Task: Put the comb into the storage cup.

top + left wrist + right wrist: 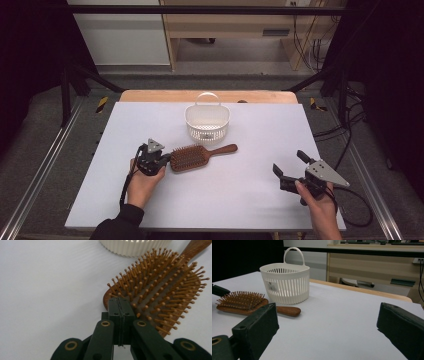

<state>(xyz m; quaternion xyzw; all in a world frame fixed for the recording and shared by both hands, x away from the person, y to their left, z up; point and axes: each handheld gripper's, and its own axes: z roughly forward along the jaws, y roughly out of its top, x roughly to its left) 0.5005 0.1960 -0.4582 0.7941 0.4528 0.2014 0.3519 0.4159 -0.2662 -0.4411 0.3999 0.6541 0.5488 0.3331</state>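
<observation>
Left gripper [161,161] stood at the rounded end of the wooden hairbrush [197,156], jaws pressed flat together with nothing between them; in the left gripper view the closed tips [119,305] sat against, or just over, the rim of the brush head [160,297], and I could not tell whether they actually touched the wood. The brush lay bristles up on the white table [250,200], head toward the person's left, handle pointing right and slightly away, its handle end just in front of the white slotted basket [207,122] but apart from it. The basket stood upright near the far edge of the table, loop handle on its far side, seemingly empty as far as the slots allowed me to see. Right gripper [290,167] was held well off to the right above bare table, jaws wide apart and gripping nothing; from the right gripper view it faced the basket [285,282] and the brush handle [287,311]. Judgement: the step in hand was the approach to the brush, most likely a nudge or a steadying contact by the closed left tool, with no grasp yet made. Next move would call either for opening the left jaws to take the head by its edges, or for bringing the open right gripper onto the narrow handle, which looked the easier hold; then a lift clear of the basket rim and a handle-first or head-first drop inside.
</observation>
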